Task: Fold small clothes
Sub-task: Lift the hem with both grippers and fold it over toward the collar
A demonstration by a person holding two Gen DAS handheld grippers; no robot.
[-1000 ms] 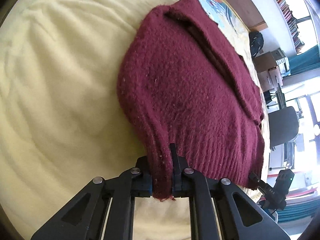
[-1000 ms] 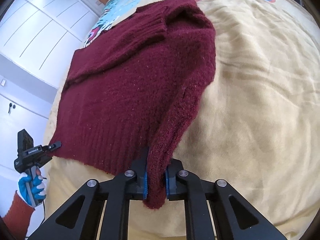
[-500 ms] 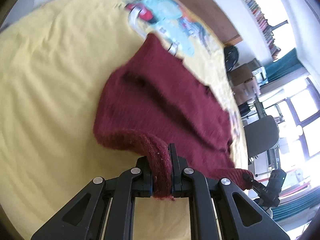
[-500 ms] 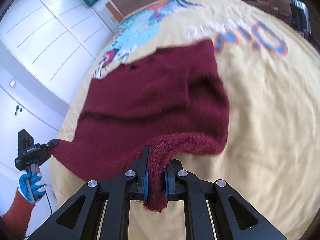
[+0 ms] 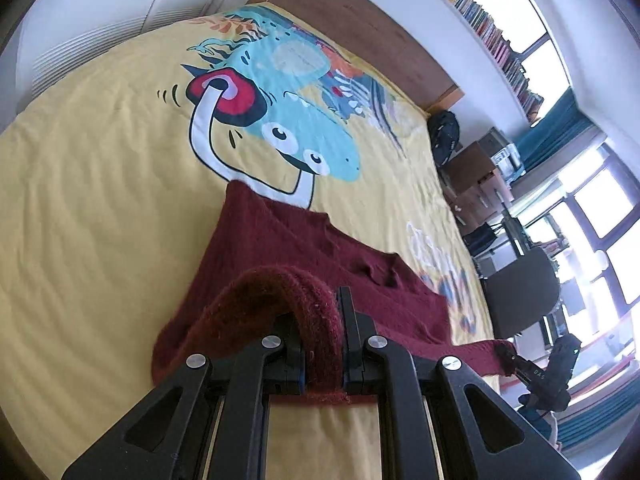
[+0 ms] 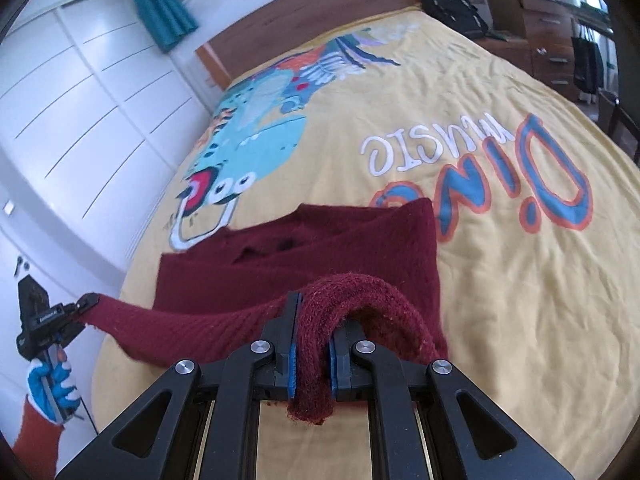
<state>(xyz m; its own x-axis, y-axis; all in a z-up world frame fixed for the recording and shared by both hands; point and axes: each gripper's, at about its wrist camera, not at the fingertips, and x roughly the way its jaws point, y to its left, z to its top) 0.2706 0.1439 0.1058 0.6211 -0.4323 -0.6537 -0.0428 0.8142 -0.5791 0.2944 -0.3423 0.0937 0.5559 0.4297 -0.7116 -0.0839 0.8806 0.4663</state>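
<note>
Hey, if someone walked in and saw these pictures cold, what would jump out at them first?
Probably the dark red sweater, its lower hem lifted off the bed and pinched at its two corners by the left gripper and right gripper. Behind it, the yellow bedspread shows a big blue cartoon dinosaur near the headboard and the words "Dino music" to the right.
</note>
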